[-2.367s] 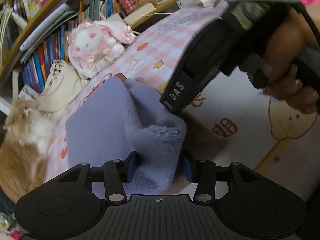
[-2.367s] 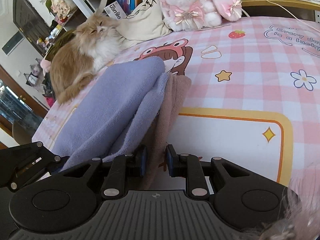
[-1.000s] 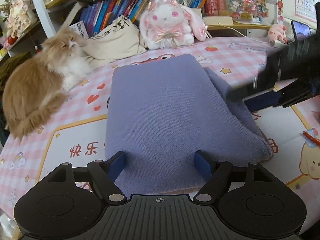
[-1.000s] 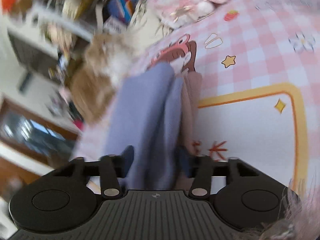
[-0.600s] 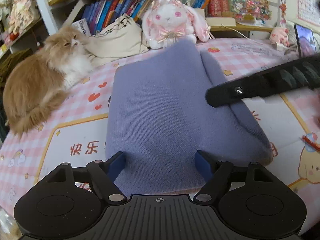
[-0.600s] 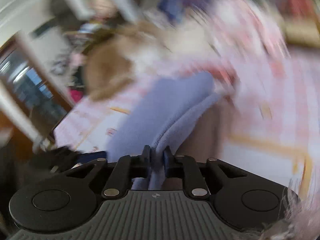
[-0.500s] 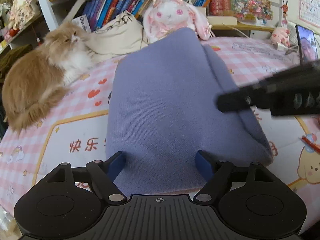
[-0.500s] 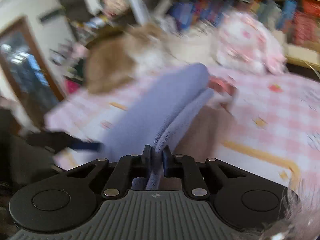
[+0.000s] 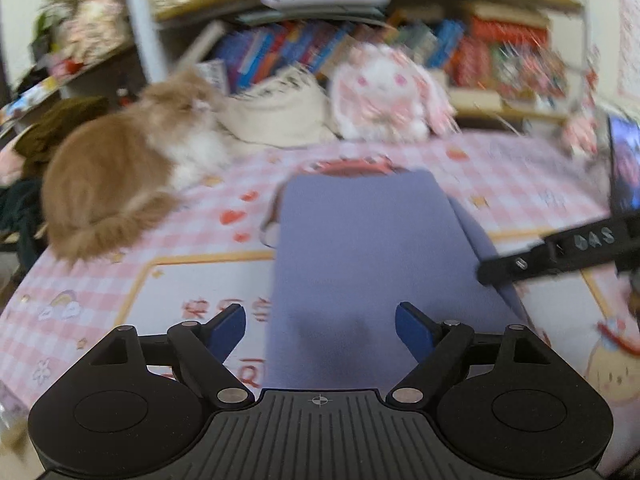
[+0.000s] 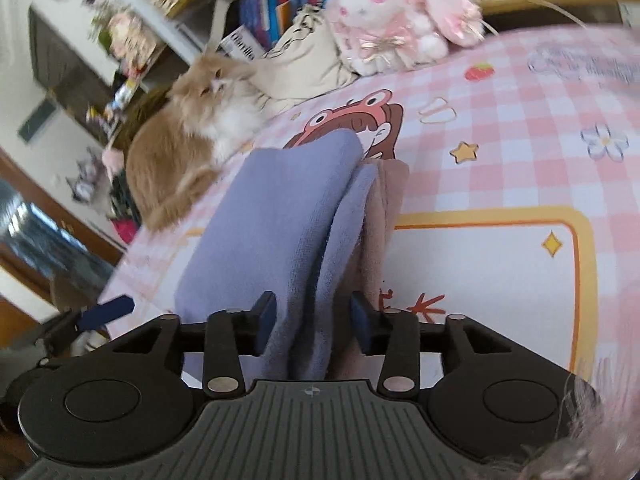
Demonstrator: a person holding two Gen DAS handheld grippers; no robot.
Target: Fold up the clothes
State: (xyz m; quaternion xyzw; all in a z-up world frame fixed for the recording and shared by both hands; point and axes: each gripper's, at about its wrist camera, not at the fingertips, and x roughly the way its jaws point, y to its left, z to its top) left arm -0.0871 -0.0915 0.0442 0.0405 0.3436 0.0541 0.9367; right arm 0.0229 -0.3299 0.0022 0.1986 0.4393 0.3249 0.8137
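A folded lavender garment (image 9: 360, 256) lies on the pink checked tablecloth (image 9: 120, 304). It also shows in the right wrist view (image 10: 280, 220), its folded layers resting on a folded dusty-pink garment (image 10: 380, 208). My left gripper (image 9: 320, 326) is open and empty, its fingers spread over the near edge of the lavender fold. My right gripper (image 10: 314, 318) is open, its fingers either side of the lavender layers without pinching them. The right gripper's body (image 9: 560, 252) shows at the right of the left wrist view.
An orange and white cat (image 9: 120, 184) sits on the table's left side, also seen in the right wrist view (image 10: 188, 140). A pink plush rabbit (image 9: 384, 96) and a cream bag (image 9: 280, 116) stand at the back before bookshelves. A tablet (image 9: 624, 172) stands at the right.
My right gripper was shut on the lavender fold's edge, holding it raised, and has opened. The fold has dropped flat. My left gripper has pulled back slightly, still open.
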